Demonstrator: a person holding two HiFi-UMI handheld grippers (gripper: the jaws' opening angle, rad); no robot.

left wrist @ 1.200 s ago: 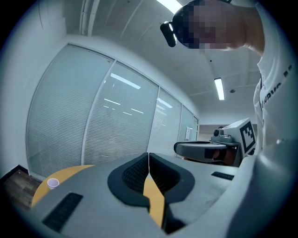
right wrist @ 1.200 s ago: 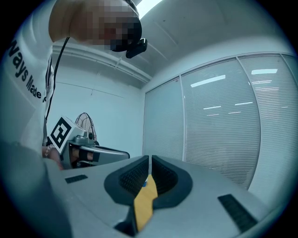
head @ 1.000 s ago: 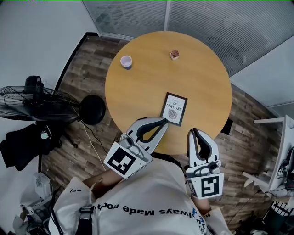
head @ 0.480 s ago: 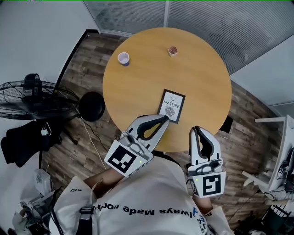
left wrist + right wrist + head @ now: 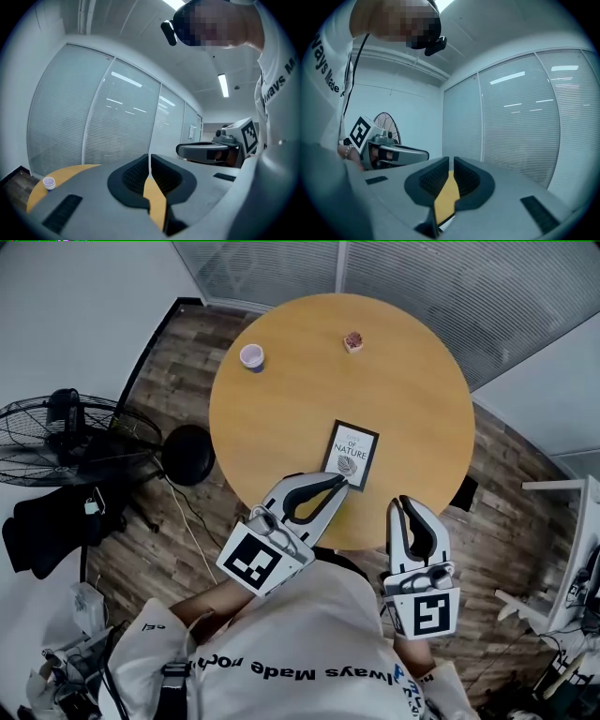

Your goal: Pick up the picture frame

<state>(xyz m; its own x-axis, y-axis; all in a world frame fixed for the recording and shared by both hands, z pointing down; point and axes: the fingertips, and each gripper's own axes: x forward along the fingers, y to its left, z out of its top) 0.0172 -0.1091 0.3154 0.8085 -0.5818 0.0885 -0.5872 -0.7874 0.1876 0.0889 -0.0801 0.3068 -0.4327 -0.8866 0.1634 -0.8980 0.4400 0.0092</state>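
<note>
Head view: the picture frame point(image 5: 350, 455) lies flat on the round surface point(image 5: 300, 390), close to its near edge and well apart from the cup point(image 5: 252, 356) and the small brown thing point(image 5: 352, 341) toward the far edge; its long axis runs from the near edge toward the far edge, with the far end leaning slightly right; the print reads upright to the person, so the top points away. The left gripper point(image 5: 336, 486) hovers with its tip at the frame's near short edge, touching or just above, I cannot tell; the right gripper point(image 5: 403, 506) hangs over the near edge, right of the frame and apart from it. This looks like the approach; nothing is grasped yet.

Left gripper view: the fingers point(image 5: 129, 176) are pressed together with nothing between them; the frame is hidden below the gripper's body. The next move likely calls for parting them and working one under that near short edge, since a flat frame offers little to pinch.

Right gripper view: its fingers point(image 5: 471, 180) also meet, empty; it seems free to steady the frame.
</note>
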